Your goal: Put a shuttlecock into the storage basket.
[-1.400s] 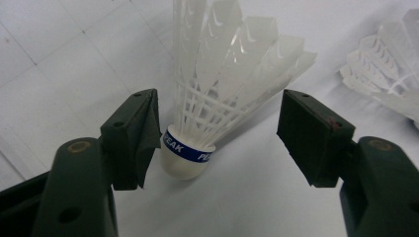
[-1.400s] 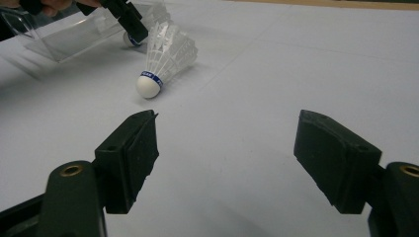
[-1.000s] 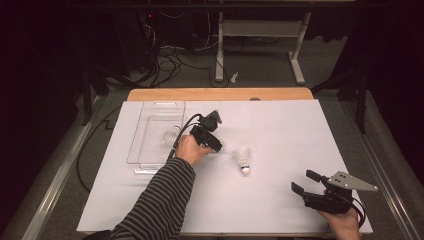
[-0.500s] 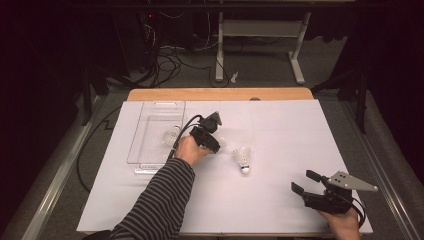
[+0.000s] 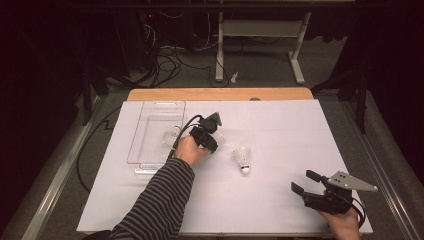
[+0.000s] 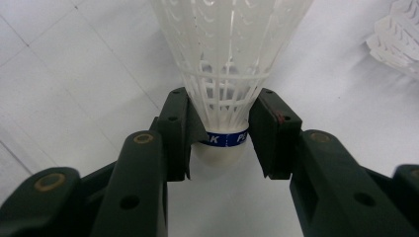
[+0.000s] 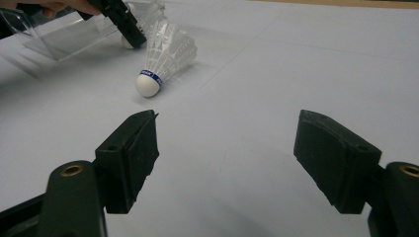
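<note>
A white plastic shuttlecock point(image 6: 230, 54) with a blue band stands between the jaws of my left gripper point(image 6: 223, 106). The jaws have just been closing, and both pads now touch it just above the cork. In the high view this gripper point(image 5: 214, 129) sits right of the clear tray point(image 5: 150, 125). A second shuttlecock point(image 5: 242, 160) lies on its side on the white table cover, also seen in the right gripper view point(image 7: 163, 57). My right gripper point(image 5: 306, 182) rests near the front right edge, its jaws wide apart with nothing between them point(image 7: 227, 143).
Another shuttlecock point(image 5: 170, 136) lies inside the clear tray. A black cable runs from the left gripper over the tray. Table legs and cables stand on the dark floor beyond the wooden far edge point(image 5: 220, 94).
Both hands hold their places, and the loose shuttlecock has not shifted in the high view.
</note>
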`<state>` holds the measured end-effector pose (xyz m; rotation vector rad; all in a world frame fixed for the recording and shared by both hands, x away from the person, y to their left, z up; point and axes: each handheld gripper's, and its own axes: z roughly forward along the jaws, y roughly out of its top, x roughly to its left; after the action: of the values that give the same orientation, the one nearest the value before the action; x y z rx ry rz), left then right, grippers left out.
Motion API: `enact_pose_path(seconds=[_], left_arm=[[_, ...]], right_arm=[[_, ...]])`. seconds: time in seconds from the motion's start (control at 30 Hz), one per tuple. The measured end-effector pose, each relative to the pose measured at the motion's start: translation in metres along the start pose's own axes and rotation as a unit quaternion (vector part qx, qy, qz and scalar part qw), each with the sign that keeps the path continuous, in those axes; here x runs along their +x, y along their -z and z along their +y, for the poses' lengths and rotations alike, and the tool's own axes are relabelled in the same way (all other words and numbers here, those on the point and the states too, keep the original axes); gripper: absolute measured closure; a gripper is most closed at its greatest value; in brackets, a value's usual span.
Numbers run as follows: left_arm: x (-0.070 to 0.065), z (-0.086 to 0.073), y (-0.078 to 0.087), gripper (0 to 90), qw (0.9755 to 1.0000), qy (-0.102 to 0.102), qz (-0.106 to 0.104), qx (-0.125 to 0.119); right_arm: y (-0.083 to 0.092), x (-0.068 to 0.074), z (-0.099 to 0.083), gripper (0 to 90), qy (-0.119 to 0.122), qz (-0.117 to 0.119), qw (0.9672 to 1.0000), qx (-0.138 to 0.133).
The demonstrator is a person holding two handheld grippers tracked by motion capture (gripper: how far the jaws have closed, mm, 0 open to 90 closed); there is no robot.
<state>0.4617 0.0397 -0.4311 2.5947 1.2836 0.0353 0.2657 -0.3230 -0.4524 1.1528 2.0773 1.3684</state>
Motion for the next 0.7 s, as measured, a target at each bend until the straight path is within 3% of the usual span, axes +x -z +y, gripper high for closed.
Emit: enact_pose_path(seconds=[0.7], left_arm=[[0.0003,-0.0021,0.0064,64.7,0.9999,-0.004,-0.006,-0.009]], right_arm=[[-0.0001,-0.0003,-0.0002,25.6,0.000,-0.001,1.0000,0.001]])
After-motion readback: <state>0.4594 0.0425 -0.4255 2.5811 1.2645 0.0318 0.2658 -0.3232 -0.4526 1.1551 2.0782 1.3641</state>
